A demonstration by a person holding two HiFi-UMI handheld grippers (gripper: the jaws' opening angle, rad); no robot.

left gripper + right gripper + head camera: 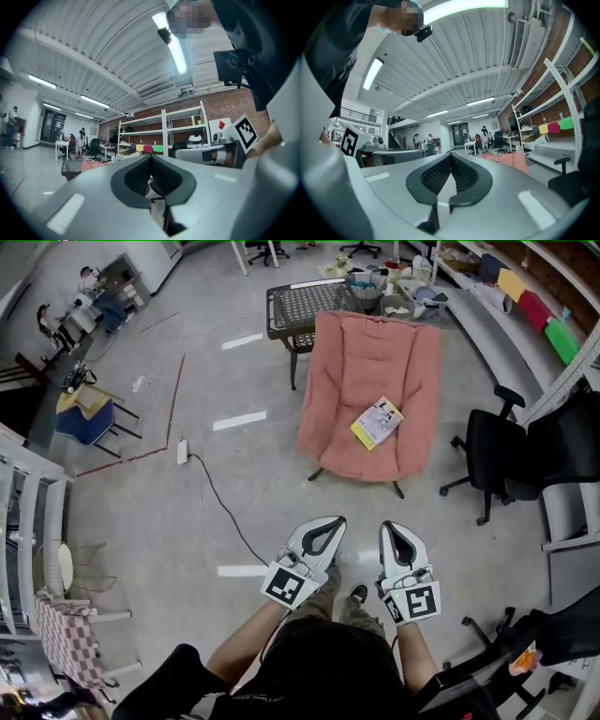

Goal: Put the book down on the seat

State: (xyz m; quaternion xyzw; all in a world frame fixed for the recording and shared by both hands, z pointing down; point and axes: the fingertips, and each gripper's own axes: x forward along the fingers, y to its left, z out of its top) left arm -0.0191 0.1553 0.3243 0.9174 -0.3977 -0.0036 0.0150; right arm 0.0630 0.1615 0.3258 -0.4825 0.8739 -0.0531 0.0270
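Lying on the seat (349, 371), book (376, 422) with unreadable cover; left gripper (328, 522), right gripper (395, 527) both closed, empty.

The left gripper (335, 521) and right gripper (391, 527) are matt grey plastic with ribbed black pads (138, 176). Ahead of them, the seat (370, 381) is quilted pink cloth, the book (376, 422) paper-covered, the floor (234, 493) smooth, faintly glossy.

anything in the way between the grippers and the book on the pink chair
Nothing visible does. Only bare floor lies between the left gripper, the right gripper and the chair, where the book already lies. A cable runs off to the left, clear of that line.
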